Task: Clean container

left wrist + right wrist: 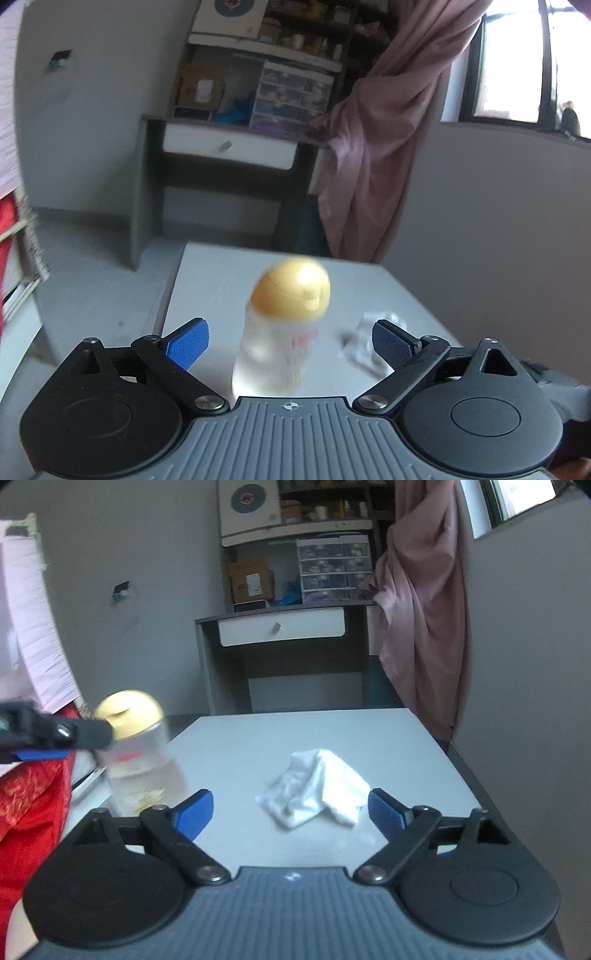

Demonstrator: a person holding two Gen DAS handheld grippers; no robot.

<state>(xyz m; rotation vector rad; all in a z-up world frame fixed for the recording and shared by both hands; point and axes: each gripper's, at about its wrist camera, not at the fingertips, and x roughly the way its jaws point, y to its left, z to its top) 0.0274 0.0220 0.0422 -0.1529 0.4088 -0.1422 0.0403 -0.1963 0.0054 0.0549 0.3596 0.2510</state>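
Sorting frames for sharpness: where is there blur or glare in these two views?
Left wrist: the bottle is motion-blurred, its gold cap carries a highlight, and the window is blown out. Right wrist: bottle blurred, white cloth fairly sharp.

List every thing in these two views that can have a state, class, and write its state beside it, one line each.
Bottle: upright on the table, gold cap on, between the open left fingers, not gripped.
Cloth: crumpled on the table, ungripped.
Left gripper: open.
Right gripper: open, empty, in front of the cloth.
Drawer: closed.
Curtain: bunched to one side.
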